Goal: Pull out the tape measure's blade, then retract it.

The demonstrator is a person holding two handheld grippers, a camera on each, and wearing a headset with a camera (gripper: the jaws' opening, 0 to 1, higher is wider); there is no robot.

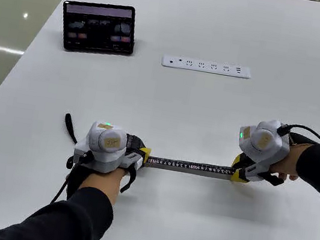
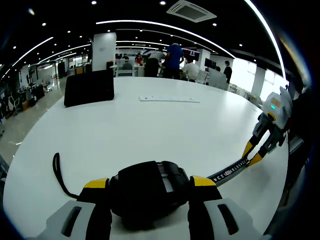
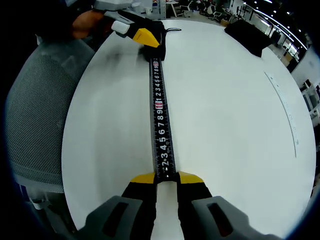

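Head view: my left gripper [image 1: 137, 155] pins the tape measure's black case [image 1: 133, 145] on the white table [image 1: 209, 115]. The blade [image 1: 189, 166] runs flat from it across to my right gripper [image 1: 238, 172].

Left gripper view: my jaws press against both sides of the case.

Right gripper view: my jaws pinch the blade's end, probably at its hook, though the tips hide it.

I judge the pull-out done or nearly so; retracting is left.

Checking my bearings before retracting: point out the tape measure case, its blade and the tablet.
tape measure case [image 2: 150, 192]: left gripper view, top of the black housing.
blade [image 3: 160, 117]: right gripper view, numbered face mid-length.
tablet [image 1: 98, 27]: head view, screen centre.
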